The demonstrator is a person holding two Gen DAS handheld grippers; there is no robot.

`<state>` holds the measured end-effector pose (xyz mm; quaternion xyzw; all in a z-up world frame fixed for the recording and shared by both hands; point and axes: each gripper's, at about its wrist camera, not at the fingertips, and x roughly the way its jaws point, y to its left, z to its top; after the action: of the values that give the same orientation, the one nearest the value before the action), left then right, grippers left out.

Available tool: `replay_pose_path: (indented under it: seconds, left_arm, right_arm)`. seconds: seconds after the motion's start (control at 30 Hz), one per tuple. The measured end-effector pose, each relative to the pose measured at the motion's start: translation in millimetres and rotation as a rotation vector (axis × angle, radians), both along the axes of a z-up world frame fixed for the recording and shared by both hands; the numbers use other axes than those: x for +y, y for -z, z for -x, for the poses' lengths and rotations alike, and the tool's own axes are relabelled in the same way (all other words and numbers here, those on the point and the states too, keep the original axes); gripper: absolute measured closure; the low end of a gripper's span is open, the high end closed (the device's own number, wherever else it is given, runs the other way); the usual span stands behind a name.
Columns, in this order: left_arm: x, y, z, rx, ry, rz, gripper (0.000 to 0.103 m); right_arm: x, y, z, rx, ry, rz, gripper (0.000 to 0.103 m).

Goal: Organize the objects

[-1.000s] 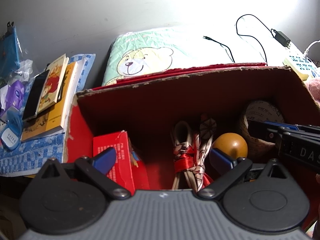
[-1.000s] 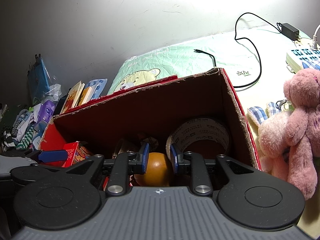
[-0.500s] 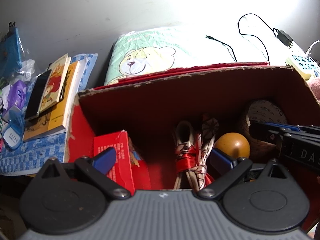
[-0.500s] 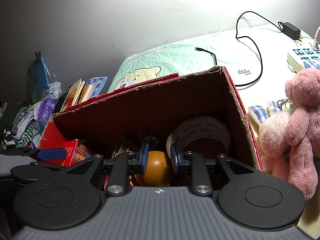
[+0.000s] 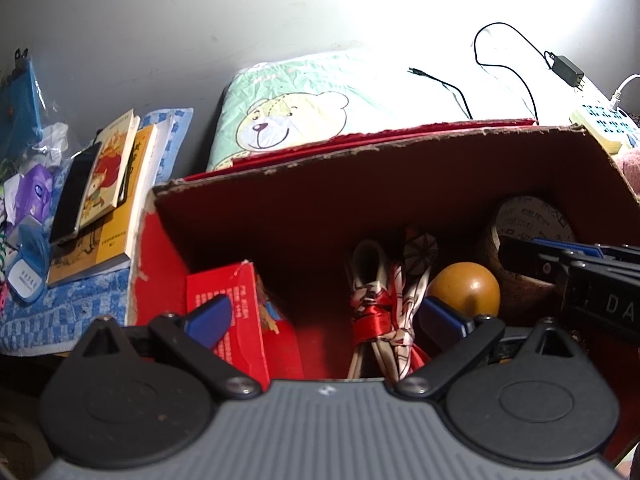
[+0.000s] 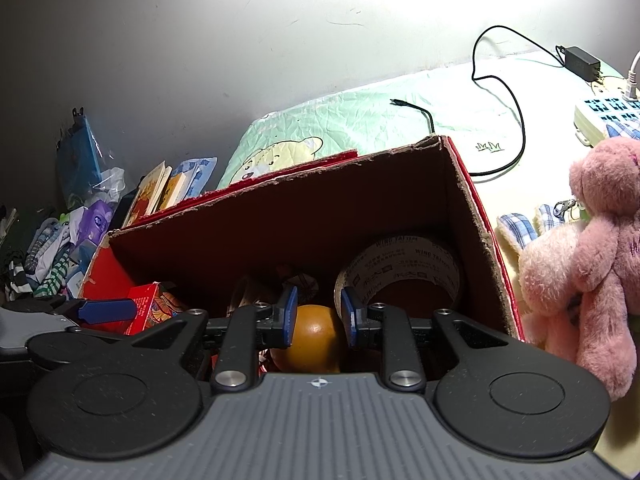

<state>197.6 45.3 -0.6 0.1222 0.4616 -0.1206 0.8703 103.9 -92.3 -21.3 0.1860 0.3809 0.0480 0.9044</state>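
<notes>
Strong light from upper right, both views; wall point(image 5: 440, 8) and pale bedsheet point(image 6: 460, 112) blown out to white glare there. Left side falls off to dim grey. Cardboard box point(image 5: 360, 184) interior deep in shadow, detail murky. Fisheye bends edges, dark vignette in corners. Near gripper bodies slightly soft; focus otherwise fair.

Left tool point(image 5: 324, 318) gapes wide; right tool point(image 6: 318, 316) sits narrowly parted, seemingly gripping nothing.
</notes>
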Motion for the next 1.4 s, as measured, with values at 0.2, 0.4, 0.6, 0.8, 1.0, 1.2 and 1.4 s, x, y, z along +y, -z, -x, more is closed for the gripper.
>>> replay_pose_path:
  seconds: [0.2, 0.4, 0.6, 0.8, 1.0, 1.2, 1.4]
  left_arm:
    - [0.1, 0.4, -0.6, -0.001, 0.009, -0.004, 0.003]
    - [0.3, 0.6, -0.2, -0.003, 0.013, -0.003, 0.003]
    - [0.1, 0.3, -0.3, -0.004, 0.015, -0.003, 0.003]
    - [0.3, 0.1, -0.3, -0.004, 0.015, -0.004, 0.003]
    - [0.6, -0.3, -0.7, -0.004, 0.016, -0.001, 0.003]
    - [0.8, -1.2, -0.7, -0.005, 0.015, -0.001, 0.003]
    - [0.7, -1.5, -0.7, -0.005, 0.012, -0.002, 0.003]
  right_arm:
    - [0.1, 0.0, -0.1, 0.000, 0.000, 0.000, 0.078]
    - [0.1, 0.0, 0.2, 0.000, 0.001, 0.001, 0.078]
    - [0.3, -0.1, 0.3, 0.000, 0.000, 0.002, 0.078]
    - [0.8, -0.3, 0.8, -0.001, 0.000, 0.002, 0.078]
    - [0.0, -0.3, 1.3, -0.002, 0.000, 0.002, 0.077]
    - [-3.1, 0.6, 0.4, -0.007, -0.010, -0.004, 0.074]
    - [-3.8, -0.2, -0.2, -0.012, -0.016, -0.007, 0.073]
